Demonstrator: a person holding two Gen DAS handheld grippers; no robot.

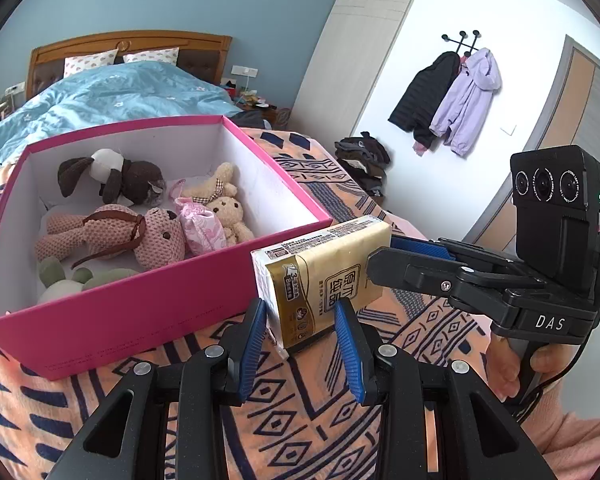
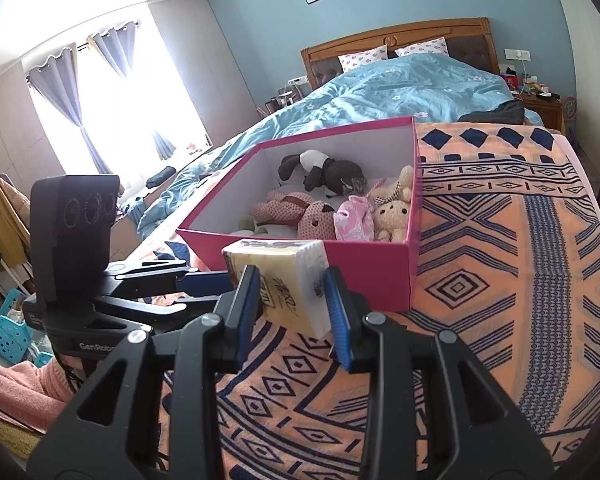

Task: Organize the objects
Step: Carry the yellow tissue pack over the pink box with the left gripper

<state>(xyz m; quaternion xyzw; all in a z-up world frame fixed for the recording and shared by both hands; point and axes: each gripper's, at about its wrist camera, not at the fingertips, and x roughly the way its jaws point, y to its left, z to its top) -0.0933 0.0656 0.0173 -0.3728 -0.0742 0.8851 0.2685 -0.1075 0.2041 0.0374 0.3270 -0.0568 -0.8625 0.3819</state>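
Observation:
A gold and white tissue pack is held between both grippers, just in front of the pink box. My left gripper is shut on one end of the pack. My right gripper is shut on the other end. The box stands open on the patterned orange blanket. It holds several plush toys: a brown and white dog, a pink bear, a beige bunny and a small pink pouch.
A bed with a blue duvet and wooden headboard lies behind the box. Jackets hang on the white wall at the right, with folded clothes below. A person's hand grips the right handle. Teal baskets sit on the floor.

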